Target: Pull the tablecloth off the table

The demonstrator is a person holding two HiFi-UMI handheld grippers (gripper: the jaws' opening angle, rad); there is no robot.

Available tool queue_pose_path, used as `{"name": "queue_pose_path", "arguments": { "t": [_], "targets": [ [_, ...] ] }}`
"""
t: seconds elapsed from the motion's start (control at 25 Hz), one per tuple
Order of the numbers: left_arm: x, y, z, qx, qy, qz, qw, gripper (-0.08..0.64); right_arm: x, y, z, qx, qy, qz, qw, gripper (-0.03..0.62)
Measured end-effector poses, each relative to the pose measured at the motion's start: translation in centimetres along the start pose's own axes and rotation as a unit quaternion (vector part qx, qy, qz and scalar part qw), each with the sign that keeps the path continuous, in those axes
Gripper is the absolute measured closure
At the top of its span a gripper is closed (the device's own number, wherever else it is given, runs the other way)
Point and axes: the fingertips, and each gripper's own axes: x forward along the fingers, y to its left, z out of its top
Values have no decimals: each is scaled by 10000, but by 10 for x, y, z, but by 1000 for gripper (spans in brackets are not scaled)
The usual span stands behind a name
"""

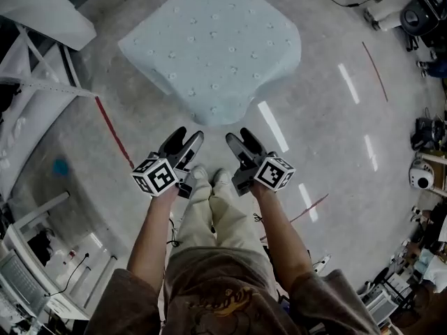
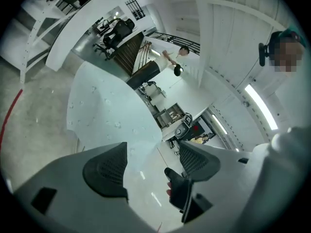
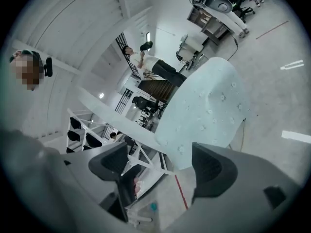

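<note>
A pale blue tablecloth [image 1: 213, 44] with small white dots covers a square table ahead of me; one corner hangs toward me. It also shows as the tablecloth [image 2: 107, 106] in the left gripper view and the tablecloth [image 3: 209, 106] in the right gripper view. My left gripper [image 1: 190, 142] is held low, short of the cloth's near corner, jaws open and empty. My right gripper [image 1: 238, 141] is beside it, also open and empty. Both point at the cloth without touching it.
A white table [image 1: 42, 12] and white frame racks [image 1: 35, 89] stand at the left. Red tape lines [image 1: 112, 131] cross the grey floor. Equipment and chairs [image 1: 422, 12] crowd the right edge. A person [image 2: 170, 57] stands far off behind the table.
</note>
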Motion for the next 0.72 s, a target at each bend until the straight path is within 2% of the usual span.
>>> {"name": "queue_pose_path", "arguments": {
  "t": [0.28,0.44,0.6,0.72],
  "targets": [
    [29,60,-36,-879,34,-81,9961,225,23,-64,-23,523,53,-133,9985,193],
    [45,96,-56,-1079,76,-4,9941,224,40,-97,-31,825,-121,-47,9965,192],
    [59,110,-62,-1398,-28,-210,9899,209,53,-109,-33,965,-190,112,9951,195],
    [67,114,-65,-1500,-66,-335,9881,201,59,-112,-33,1102,-279,288,9931,195]
  ]
}}
